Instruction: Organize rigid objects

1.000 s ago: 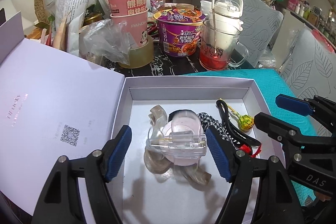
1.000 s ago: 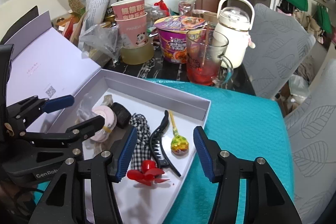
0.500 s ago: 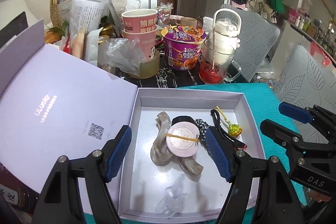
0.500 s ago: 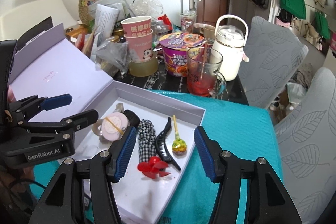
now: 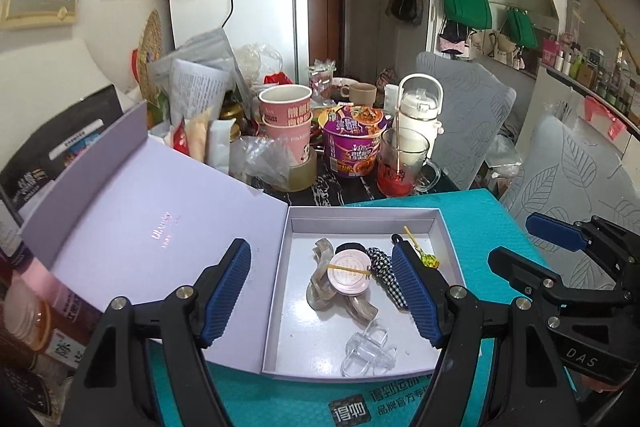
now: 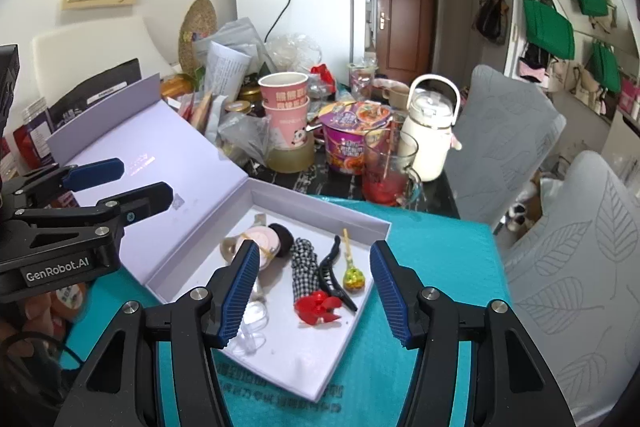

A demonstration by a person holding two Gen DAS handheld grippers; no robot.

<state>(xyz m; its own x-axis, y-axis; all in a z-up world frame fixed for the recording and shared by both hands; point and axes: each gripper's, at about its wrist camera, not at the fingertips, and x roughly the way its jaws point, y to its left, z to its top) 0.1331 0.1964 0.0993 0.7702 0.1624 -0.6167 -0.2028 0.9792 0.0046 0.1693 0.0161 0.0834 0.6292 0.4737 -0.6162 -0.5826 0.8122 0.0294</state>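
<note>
Claws (image 5: 322, 291) (image 6: 310, 291) two, agape, box (image 5: 450, 251) one

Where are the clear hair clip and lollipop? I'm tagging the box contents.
clear hair clip (image 5: 370, 349), left wrist view, middle of its body.
lollipop (image 6: 354, 278), right wrist view, wrapped candy head.

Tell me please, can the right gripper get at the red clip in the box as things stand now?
Probably yes. The right gripper is open and holds nothing, and the red clip lies uncovered in the open box, almost between its fingers. Only the black clip touches it at one side.
</note>
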